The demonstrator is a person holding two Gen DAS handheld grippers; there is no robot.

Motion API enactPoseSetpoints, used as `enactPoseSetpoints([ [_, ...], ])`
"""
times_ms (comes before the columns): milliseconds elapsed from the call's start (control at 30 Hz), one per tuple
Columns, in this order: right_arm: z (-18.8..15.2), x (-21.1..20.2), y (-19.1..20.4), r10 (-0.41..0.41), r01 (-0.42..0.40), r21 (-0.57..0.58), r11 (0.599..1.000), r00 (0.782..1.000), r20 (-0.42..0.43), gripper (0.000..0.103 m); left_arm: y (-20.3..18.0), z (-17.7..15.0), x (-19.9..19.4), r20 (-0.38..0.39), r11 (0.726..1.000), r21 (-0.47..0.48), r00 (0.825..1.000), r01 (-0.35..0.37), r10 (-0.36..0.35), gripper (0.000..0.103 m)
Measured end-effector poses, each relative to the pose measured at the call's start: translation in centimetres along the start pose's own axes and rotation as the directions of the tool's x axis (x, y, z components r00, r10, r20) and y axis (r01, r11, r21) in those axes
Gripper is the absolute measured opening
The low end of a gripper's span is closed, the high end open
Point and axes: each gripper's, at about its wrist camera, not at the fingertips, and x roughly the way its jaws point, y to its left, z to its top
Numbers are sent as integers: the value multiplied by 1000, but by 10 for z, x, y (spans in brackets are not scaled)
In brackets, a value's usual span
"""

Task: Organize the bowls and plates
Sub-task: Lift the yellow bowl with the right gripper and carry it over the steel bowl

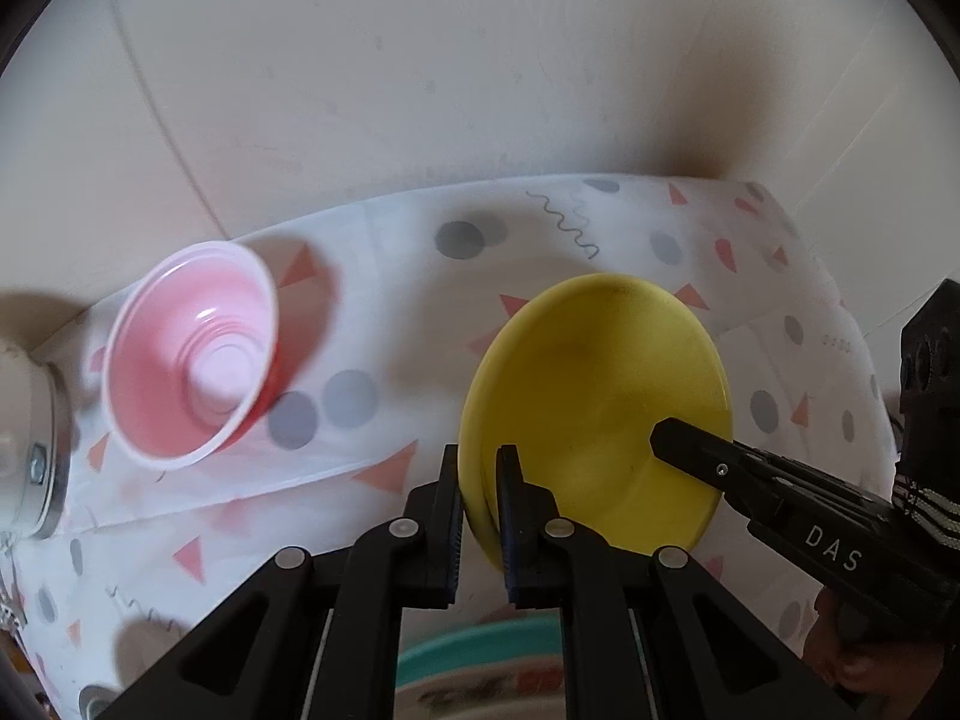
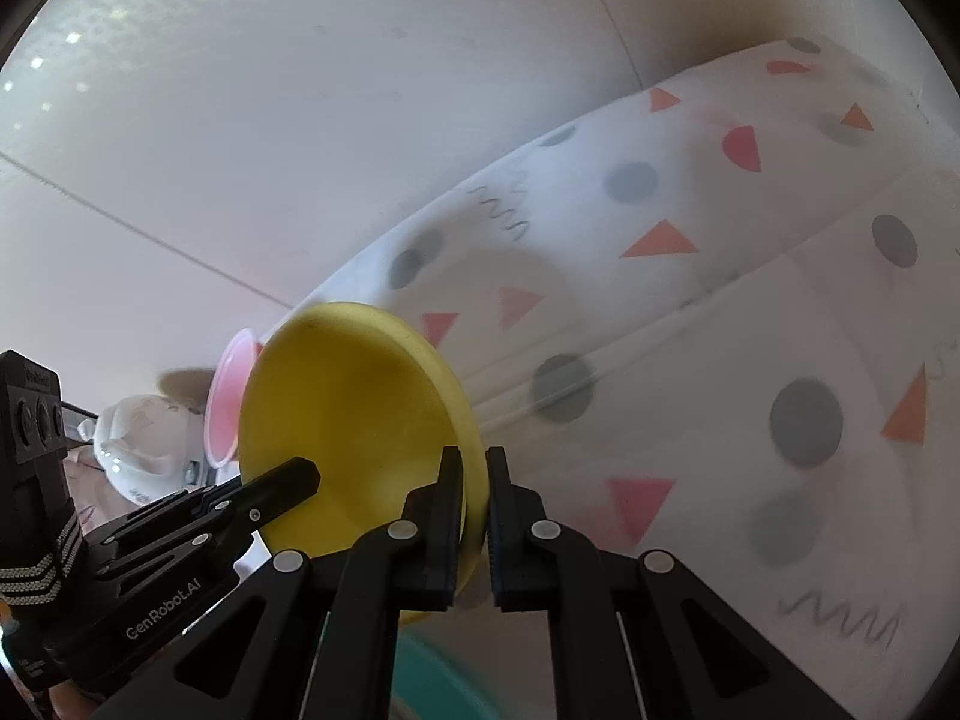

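Observation:
A yellow plate (image 1: 600, 396) is held tilted above the patterned tablecloth (image 1: 384, 276), gripped at two sides. My left gripper (image 1: 480, 456) is shut on the plate's near rim at the bottom of the left wrist view. My right gripper (image 1: 666, 438) comes in from the right there and pinches the opposite rim. In the right wrist view the right gripper (image 2: 476, 456) clamps the yellow plate (image 2: 360, 408) at its rim, and the left gripper (image 2: 300, 474) holds it from the left. A pink bowl (image 1: 192, 354) lies tipped on its side on the cloth, partly hidden behind the plate in the right wrist view (image 2: 231, 396).
A teal bowl rim (image 1: 480, 642) and a printed plate (image 1: 474, 690) lie below the grippers. A white object with a metal band (image 1: 36, 420) stands at the left edge. A pale wall (image 1: 420, 60) rises right behind the tablecloth (image 2: 720, 300).

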Motion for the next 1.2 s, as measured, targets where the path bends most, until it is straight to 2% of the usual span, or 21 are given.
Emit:
enactPoseSetpoints([
  [300,-19,-11,40,14,-13,-48,999,1000,12,7,27,-27,-39,54,999,-47,999,4,-1,11],
  [733,-44,-11,92,74,-77,-129,989,997,-28,7,65,-67,-85,109,991,-134,993,-27,42,11],
  [1200,-71,-3,149,123,-144,-223,964,987,-106,7,115,-109,-125,158,968,-242,981,-71,111,11],
])
